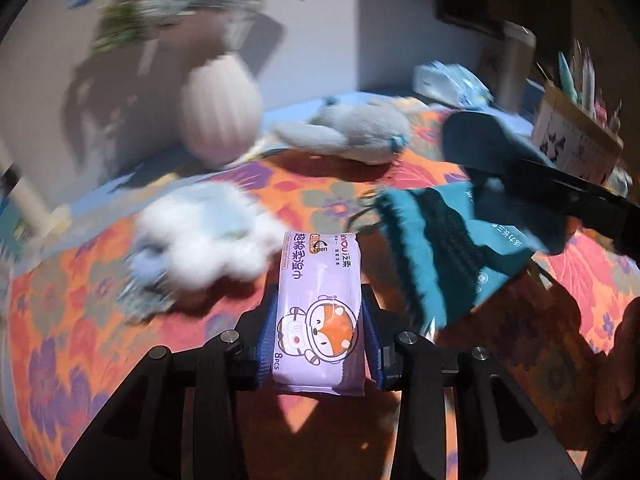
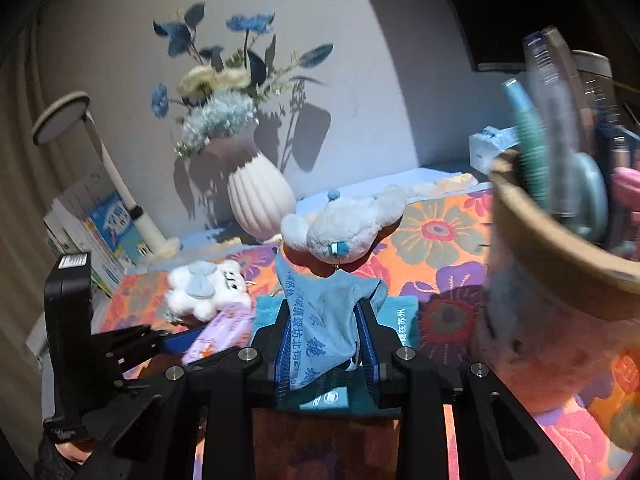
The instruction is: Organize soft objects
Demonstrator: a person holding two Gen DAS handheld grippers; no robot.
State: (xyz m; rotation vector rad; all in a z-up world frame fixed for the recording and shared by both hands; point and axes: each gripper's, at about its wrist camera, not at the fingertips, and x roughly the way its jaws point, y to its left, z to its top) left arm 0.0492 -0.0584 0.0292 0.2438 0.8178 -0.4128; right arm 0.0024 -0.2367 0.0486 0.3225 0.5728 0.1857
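My left gripper [image 1: 320, 312] is shut on a purple wet-wipe pack [image 1: 320, 308] with a fox picture, held above the flowered tablecloth [image 1: 80, 320]. The pack also shows in the right wrist view [image 2: 220, 332]. My right gripper [image 2: 326, 340] is shut on a light blue cloth [image 2: 324, 312], over a teal pouch [image 2: 340, 400]. In the left wrist view the teal pouch [image 1: 440, 248] hangs under the right gripper's finger [image 1: 560, 188]. A white fluffy plush [image 1: 204, 236] lies left; it also shows in the right wrist view [image 2: 204, 288]. A grey plush [image 1: 352, 128] lies farther back, seen from the right wrist too [image 2: 352, 220].
A white ribbed vase [image 2: 260, 196] with blue flowers stands at the back by the wall. A desk lamp [image 2: 100, 152] and books [image 2: 88, 224] are at the left. A cardboard holder with pens [image 2: 560, 240] looms close on the right. A tissue pack [image 1: 452, 80] lies at the back right.
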